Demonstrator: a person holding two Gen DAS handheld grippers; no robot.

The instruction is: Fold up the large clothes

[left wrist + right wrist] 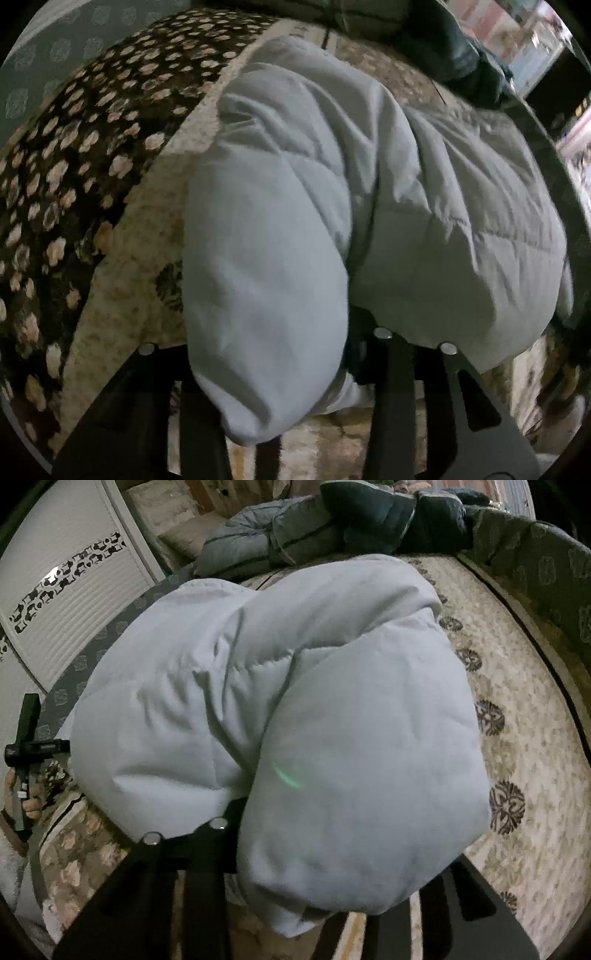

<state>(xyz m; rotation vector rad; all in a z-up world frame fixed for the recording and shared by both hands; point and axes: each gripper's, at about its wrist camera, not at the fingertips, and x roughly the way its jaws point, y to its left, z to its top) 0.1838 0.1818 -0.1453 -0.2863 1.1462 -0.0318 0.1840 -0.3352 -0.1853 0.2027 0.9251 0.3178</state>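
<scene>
A pale blue-white puffy quilted jacket [332, 184] lies bunched on a beige patterned bed cover [122, 280]. In the left wrist view a thick fold of it [266, 295] hangs between my left gripper's black fingers [391, 369] and hides the tips. In the right wrist view the jacket [258, 701] bulges over my right gripper's fingers [207, 853], which sit around another thick fold [362, 794]. Both grippers look closed on the fabric. The other gripper shows at the far left of the right wrist view [26, 746].
A dark brown blanket with pale flowers [74, 166] lies on the left. Grey and dark blue padded garments [332, 520] are piled at the far end of the bed. A white slatted wardrobe door [62, 602] stands to the left. The bed's dark edge [535, 635] curves on the right.
</scene>
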